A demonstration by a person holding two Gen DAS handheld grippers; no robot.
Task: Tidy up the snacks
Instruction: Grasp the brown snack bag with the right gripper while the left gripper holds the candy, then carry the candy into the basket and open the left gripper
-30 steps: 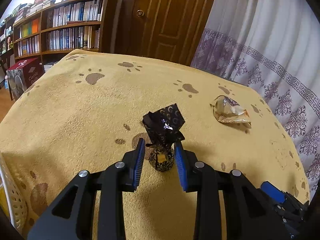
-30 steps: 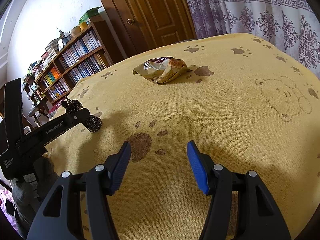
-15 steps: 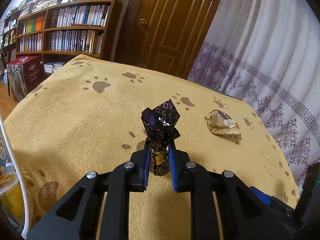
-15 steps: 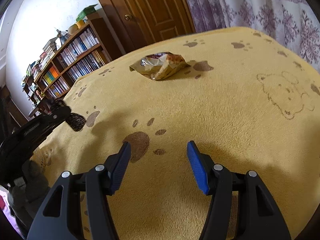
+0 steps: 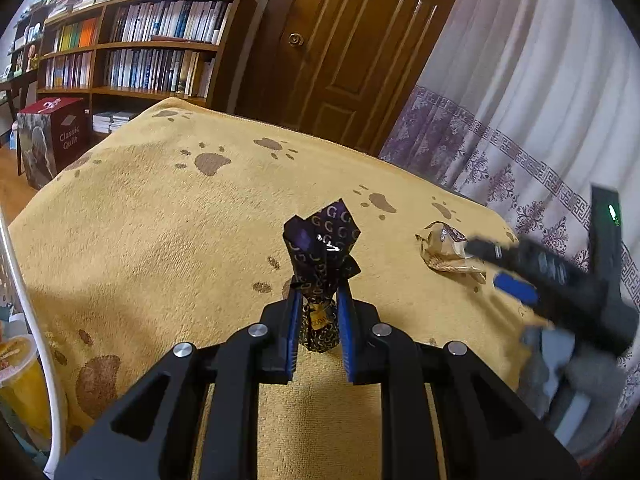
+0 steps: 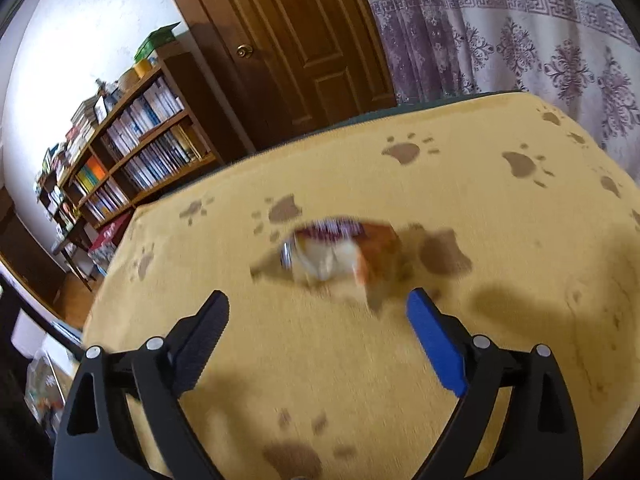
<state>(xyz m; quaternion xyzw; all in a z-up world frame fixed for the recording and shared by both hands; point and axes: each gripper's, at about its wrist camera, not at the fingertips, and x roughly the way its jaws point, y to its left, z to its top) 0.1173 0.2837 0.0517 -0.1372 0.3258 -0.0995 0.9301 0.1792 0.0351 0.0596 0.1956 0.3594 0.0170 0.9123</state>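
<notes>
Presently the dark wrapped candy (image 5: 320, 280) stands upright between the fingers of the left gripper (image 5: 319, 312), pinched at its lower body and apparently raised off the yellow blanket (image 5: 160, 220). Ahead of the right gripper (image 6: 318, 312), whose jaws stand wide, lies the tan snack packet (image 6: 340, 252), blurred. Judged step: carrying the candy to storage; the packet's pickup calls for straddling it.

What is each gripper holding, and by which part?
The left gripper clamps the dark wrapped candy by its lower body, below the twisted top. The right gripper is open and holds nothing.
</notes>
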